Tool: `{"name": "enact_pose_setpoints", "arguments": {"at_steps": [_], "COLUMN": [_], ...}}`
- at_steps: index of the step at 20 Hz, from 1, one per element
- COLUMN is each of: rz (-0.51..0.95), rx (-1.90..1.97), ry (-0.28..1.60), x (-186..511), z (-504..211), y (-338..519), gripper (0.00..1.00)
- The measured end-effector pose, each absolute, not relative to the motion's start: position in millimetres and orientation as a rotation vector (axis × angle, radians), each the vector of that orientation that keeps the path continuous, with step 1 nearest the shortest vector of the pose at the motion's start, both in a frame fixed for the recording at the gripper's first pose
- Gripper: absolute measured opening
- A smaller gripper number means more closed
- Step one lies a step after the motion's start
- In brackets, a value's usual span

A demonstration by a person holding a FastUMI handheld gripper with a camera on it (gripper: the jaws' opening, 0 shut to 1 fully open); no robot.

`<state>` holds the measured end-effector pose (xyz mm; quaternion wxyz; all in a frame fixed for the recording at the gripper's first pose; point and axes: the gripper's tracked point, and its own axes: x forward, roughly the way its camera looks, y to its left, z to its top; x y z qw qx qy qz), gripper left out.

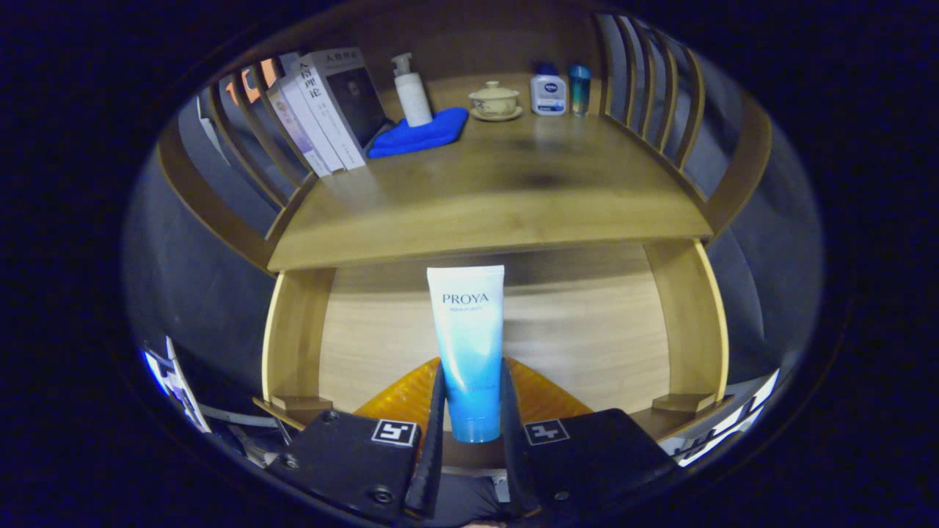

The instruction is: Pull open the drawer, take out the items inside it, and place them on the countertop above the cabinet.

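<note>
A white-to-blue tube (468,345) stands up between my two fingers, its cap end down by the pads. My gripper (471,396) is shut on the tube, both black fingers pressing its sides. Behind the tube lies the open wooden drawer (587,330), its light floor bare. Just beyond and above the drawer spreads the cabinet's wooden countertop (499,198). The tube's top edge reaches about the countertop's front edge.
At the back of the countertop stand several books (326,110), a white pump bottle (411,92) on a blue cloth (422,133), a lidded cup on a saucer (495,101), a small white bottle (548,92) and a blue bottle (579,88). Wooden slatted rails (660,95) line both sides.
</note>
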<state>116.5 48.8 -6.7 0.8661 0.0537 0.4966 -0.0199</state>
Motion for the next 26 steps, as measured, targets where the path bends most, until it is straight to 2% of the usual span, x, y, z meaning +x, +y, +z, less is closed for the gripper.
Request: {"name": "enact_pose_setpoints", "arguments": {"at_steps": [11, 18, 26], "rz": [-0.102, -0.120, -0.147], "rx": [0.117, 0.109, 0.091], "ry": [0.989, 1.027, 1.068], "x": [201, 259, 282], "z": [46, 29, 8], "y": [31, 30, 34], "gripper": [0.40, 0.40, 0.40]}}
